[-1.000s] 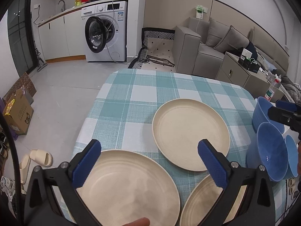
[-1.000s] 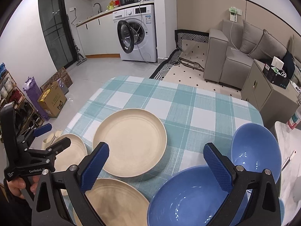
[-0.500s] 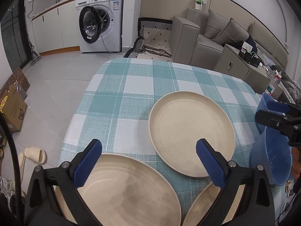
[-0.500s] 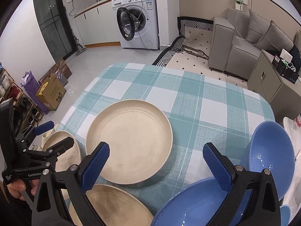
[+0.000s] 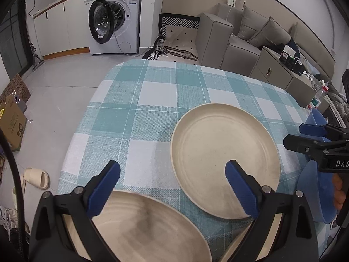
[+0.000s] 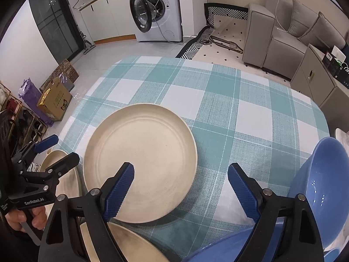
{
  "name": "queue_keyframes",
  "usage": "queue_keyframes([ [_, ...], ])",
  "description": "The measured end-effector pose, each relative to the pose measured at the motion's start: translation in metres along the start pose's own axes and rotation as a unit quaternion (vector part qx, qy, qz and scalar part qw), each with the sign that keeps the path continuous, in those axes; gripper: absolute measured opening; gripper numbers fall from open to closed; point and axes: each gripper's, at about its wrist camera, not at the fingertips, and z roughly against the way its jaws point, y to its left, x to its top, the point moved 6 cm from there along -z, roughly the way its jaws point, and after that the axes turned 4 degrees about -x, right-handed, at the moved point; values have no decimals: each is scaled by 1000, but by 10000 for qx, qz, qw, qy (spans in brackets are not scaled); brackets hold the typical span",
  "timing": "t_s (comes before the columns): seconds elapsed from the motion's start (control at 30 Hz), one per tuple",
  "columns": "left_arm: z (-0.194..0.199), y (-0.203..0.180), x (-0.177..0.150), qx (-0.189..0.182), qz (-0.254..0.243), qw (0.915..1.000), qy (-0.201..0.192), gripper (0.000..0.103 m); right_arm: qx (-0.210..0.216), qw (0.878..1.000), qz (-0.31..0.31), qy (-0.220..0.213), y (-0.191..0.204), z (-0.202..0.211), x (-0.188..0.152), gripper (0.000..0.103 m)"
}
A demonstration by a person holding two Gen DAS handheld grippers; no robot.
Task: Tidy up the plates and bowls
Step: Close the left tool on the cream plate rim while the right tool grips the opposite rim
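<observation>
Sitting flat on the checked tablecloth (image 6: 218,100), the middle cream plate (image 6: 139,161) lies near the table's centre, with a second cream plate (image 5: 139,227) just beside it at the near-left edge and a third plate (image 6: 126,244) peeking in at the near edge. Two blue bowls (image 6: 322,187) crowd the right side, close together. The left gripper (image 5: 172,187) hovers over the gap between the near-left and middle plates, its jaws wide and closing with nothing clamped. The right gripper (image 6: 181,187) hangs over the middle plate's near rim and bare cloth, jaws also wide and closing on nothing.

Likely risks: a shallow plate rim offers little purchase, so a pad may slide off or skid the plate into its neighbour. Dragging could bunch the cloth and shift everything. Both tools work close together and could collide over the middle plate.
</observation>
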Motion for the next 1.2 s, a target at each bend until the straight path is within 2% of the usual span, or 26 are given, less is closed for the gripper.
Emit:
queue_keyframes([
  [0.3, -14, -1, 0, -29, 0, 9998, 180, 94, 72, 9995, 12, 323, -2, -18, 0, 87],
  [0.37, -17, -2, 1, -14, -30, 9998, 213, 94, 120, 9992, 7, 394, -3, -21, 0, 79],
  [0.77, -35, -3, -5, -21, -73, 9987, 506, 88, 295, 9966, 33, 772, 2, -44, 0, 78],
  [0.93, -41, -1, -7, 28, -70, 9980, 626, 88, 281, 9948, 137, 965, 7, -53, -4, 72],
  [0.97, -43, 0, -8, 33, -47, 9979, 648, 85, 264, 9945, 166, 999, 7, -55, -5, 67],
  [1.0, -44, 1, -9, 21, -33, 9977, 677, 78, 251, 9943, 189, 1024, 7, -57, -6, 66],
  [1.1, -49, -1, -13, -62, -34, 9964, 843, 74, 225, 9937, 206, 1080, 7, -61, -8, 64],
  [1.2, -51, -5, -17, -89, -150, 9955, 933, 65, 205, 9937, 207, 1083, 7, -63, -8, 60],
])
